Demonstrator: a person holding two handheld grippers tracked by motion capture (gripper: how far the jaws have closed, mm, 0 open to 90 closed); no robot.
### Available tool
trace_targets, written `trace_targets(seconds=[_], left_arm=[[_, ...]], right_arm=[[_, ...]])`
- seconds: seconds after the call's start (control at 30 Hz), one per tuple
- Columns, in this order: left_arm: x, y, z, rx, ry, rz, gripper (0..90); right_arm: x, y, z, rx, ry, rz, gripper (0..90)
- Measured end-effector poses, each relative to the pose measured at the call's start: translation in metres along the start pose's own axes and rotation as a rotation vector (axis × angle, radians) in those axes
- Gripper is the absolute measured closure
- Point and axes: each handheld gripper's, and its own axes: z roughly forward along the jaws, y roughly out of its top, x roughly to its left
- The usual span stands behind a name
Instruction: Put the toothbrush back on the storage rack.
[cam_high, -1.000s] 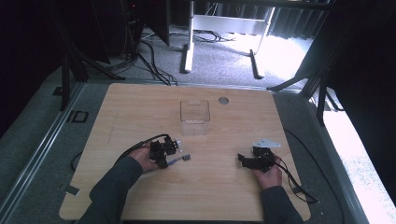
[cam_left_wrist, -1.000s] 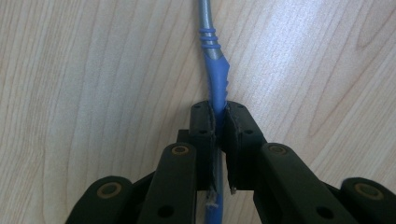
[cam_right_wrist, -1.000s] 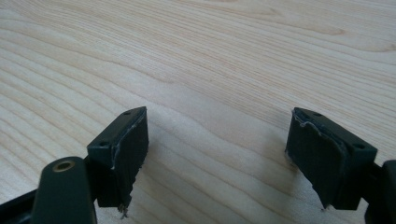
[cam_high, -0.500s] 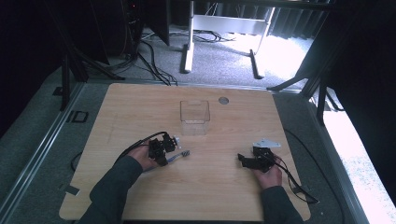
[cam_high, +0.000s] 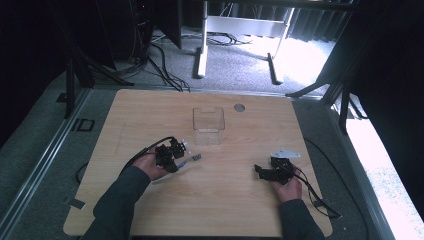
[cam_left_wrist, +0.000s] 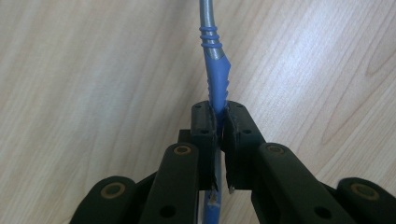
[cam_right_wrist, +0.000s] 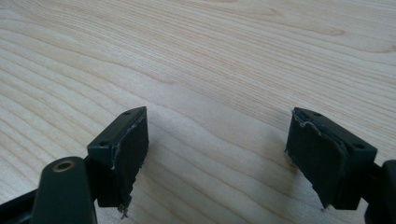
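Left gripper (cam_high: 176, 156) clamps a fork (cam_left_wrist: 214, 70); right gripper (cam_high: 265, 172) rests with nothing in it.

The left fingers (cam_left_wrist: 204, 135) are closed on the fork's blue handle, its metal neck running away from them (the tines point toward the middle of the bench (cam_high: 150, 115) in the high view). A clear box (cam_high: 208, 125) stands just beyond. The right fingers (cam_right_wrist: 122, 140) are spread wide over bare wood, well apart from the fork.
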Motion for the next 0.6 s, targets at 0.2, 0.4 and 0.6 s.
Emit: trace_targets(seconds=[0.2, 0.4, 0.6], left_arm=[[0.002, -0.003, -0.006, -0.028, 0.021, -0.019, 83.6], [0.003, -0.003, -0.012, -0.064, 0.024, -0.037, 83.5], [0.005, -0.004, -0.015, -0.086, 0.034, -0.052, 83.6]], right_arm=[[0.0, 0.0, 0.0, 0.0, 0.0, 0.0, 20.7], [0.0, 0.0, 0.0, 0.0, 0.0, 0.0, 20.7], [0.0, 0.0, 0.0, 0.0, 0.0, 0.0, 20.7]])
